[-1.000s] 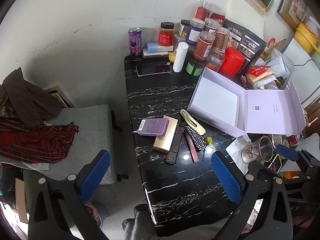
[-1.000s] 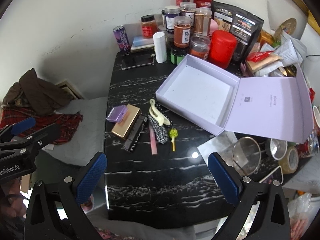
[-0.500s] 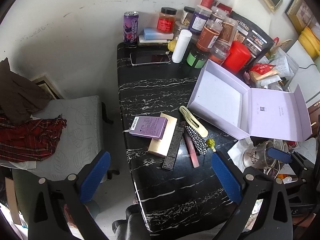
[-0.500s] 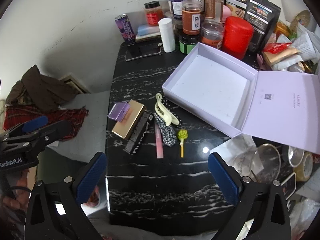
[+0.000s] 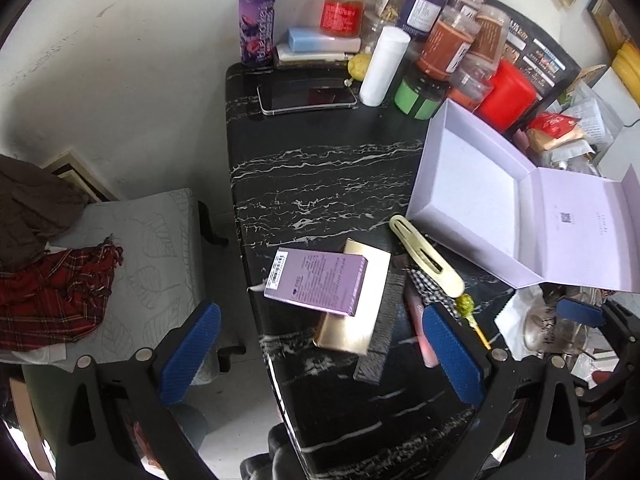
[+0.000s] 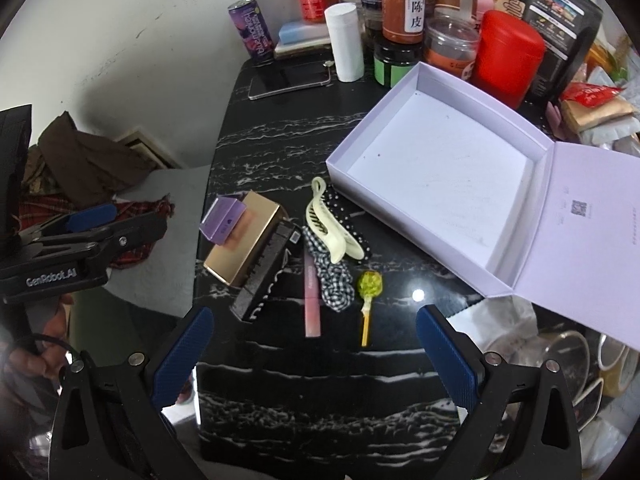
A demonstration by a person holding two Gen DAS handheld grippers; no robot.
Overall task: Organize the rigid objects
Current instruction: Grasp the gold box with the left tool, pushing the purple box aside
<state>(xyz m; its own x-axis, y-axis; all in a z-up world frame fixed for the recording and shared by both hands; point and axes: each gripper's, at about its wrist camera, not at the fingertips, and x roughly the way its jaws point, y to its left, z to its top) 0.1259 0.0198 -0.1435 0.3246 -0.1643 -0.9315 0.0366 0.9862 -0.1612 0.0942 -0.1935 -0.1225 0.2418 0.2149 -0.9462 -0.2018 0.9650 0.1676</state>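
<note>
An open, empty lilac box [image 5: 472, 184] [image 6: 436, 168] lies on the black marble table [image 5: 320, 168] [image 6: 288, 148]. Left of it sits a cluster: a purple carton [image 5: 316, 282] [image 6: 222, 220] on a gold box [image 5: 354, 312] [image 6: 244, 240], a black box [image 6: 268, 276], a pink tube [image 6: 312, 300], a cream hair clip [image 5: 426, 256] [image 6: 328, 224], checked fabric [image 6: 332, 276] and a green lollipop [image 6: 369, 286]. My left gripper [image 5: 320, 354] is open, hovering just before the purple carton. My right gripper [image 6: 314, 354] is open above the table's near part.
Jars, a red canister [image 6: 508, 56], a white cylinder [image 6: 346, 42], a purple can [image 6: 250, 28] and a phone [image 6: 288, 80] crowd the table's far end. A chair with clothes [image 5: 60, 280] stands left. Glassware and tape lie at right [image 6: 568, 356].
Both grippers have moved forward and lower toward the cluster; the objects look larger. Nothing on the table has moved.
</note>
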